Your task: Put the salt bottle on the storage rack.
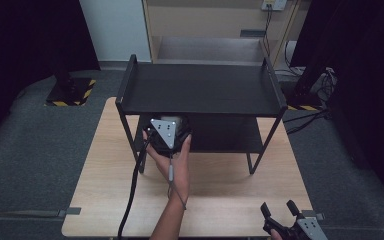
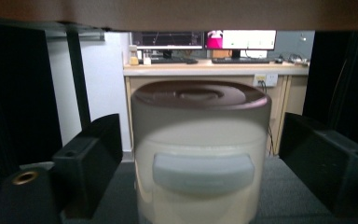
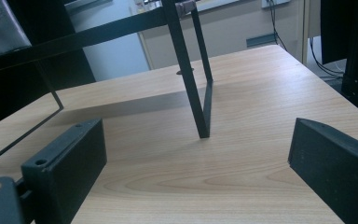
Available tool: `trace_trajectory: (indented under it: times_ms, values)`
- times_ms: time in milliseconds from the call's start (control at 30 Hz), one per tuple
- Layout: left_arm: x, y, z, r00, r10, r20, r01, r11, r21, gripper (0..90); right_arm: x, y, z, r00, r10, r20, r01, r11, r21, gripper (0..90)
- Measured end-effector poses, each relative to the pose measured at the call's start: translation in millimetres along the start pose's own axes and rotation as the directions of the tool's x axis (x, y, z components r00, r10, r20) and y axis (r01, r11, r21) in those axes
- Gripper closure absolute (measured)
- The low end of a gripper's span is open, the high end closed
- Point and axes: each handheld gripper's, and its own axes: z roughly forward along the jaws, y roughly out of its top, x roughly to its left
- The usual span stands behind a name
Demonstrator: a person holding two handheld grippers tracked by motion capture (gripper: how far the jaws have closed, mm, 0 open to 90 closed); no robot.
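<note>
Fingers of your left gripper (image 2: 186, 158) stand apart on either side of a cream jar (image 2: 199, 154) with a brown lid (image 2: 200, 95), a sliver of gap showing on each flank, so nothing is gripped. The jar sits on the lower shelf (image 1: 230, 134) of the black rack (image 1: 200, 90), at its left end, tucked under the top shelf. Your right gripper (image 1: 281, 215) rests at the near right corner of the wooden surface (image 1: 220, 200), its fingers (image 3: 74, 163) wide and empty, well clear of the rack.

Risks, as they look from here: with the pads so close to the jar's sides, pulling back at an angle could drag one finger along the wall and slide or tip the jar toward the shelf edge. Lifting your hand too early could knock the gripper against the underside of the top shelf, which hangs low over the lid. The cable (image 1: 130, 195) trailing past the rack's left leg (image 1: 128, 132) could snag it as you withdraw.

Hard to make out: the jar's base and its footing on the shelf are cut off in the left gripper view, and from above the top shelf and your hand (image 1: 172, 160) hide most of the jar.
</note>
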Motion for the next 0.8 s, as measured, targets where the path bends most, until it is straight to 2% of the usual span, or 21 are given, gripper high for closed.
trace_trajectory:
  times_ms: [200,300,333,367,567,633,700,733,767,800]
  values:
    - [2.8,0.9,-12.4,0.9998,-0.013,0.017,0.014,0.9998,-0.015,9.4,1.9,0.5,-0.6,1.0,-0.005,-0.008,0.005,1.0,-0.006,4.1]
    - [4.8,-0.9,-26.8,0.9993,-0.018,0.034,0.019,0.9996,-0.023,8.3,3.7,1.7,-2.3,0.9999,-0.007,-0.01,0.007,1.0,-0.008,4.0]
    - [4.8,-0.9,-26.8,0.9993,-0.018,0.034,0.019,0.9996,-0.023,8.2,4.2,1.9,-2.9,0.9999,-0.01,-0.01,0.01,1.0,-0.011,4.0]
    - [5.5,-2.4,-35.0,0.9994,-0.014,0.031,0.015,0.9994,-0.03,8.2,4.6,2.0,-3.2,0.9999,-0.01,-0.011,0.01,1.0,-0.011,4.0]
    - [15.8,-5.0,-55.5,0.9989,-0.016,0.044,0.017,0.9993,-0.034,7.8,8.6,2.3,-5.9,0.9997,-0.015,-0.017,0.015,1.0,-0.017,3.9]
    - [23.2,-8.8,-68.9,0.9973,-0.031,0.067,0.033,0.9989,-0.032,7.7,9.6,2.2,-6.6,0.9997,-0.018,-0.017,0.018,1.0,-0.019,3.9]
    - [25.1,-10.2,-73.9,0.9963,-0.035,0.079,0.037,0.9989,-0.027,7.5,11.2,2.0,-7.7,0.9996,-0.02,-0.017,0.02,1.0,-0.019,3.9]
    - [27.6,-14.2,-84.5,0.9933,-0.039,0.108,0.042,0.9987,-0.027,7.5,11.8,2.0,-8.1,0.9997,-0.02,-0.017,0.02,1.0,-0.018,3.8]
    - [27.6,-14.2,-84.5,0.9933,-0.039,0.108,0.042,0.9987,-0.027,7.5,11.8,2.0,-8.1,0.9997,-0.02,-0.017,0.02,1.0,-0.018,3.8]
    - [28.6,-16.8,-93.1,0.992,-0.026,0.123,0.03,0.9992,-0.026,7.5,12.7,1.3,-8.9,0.9996,-0.024,-0.017,0.024,1.0,-0.016,3.8]
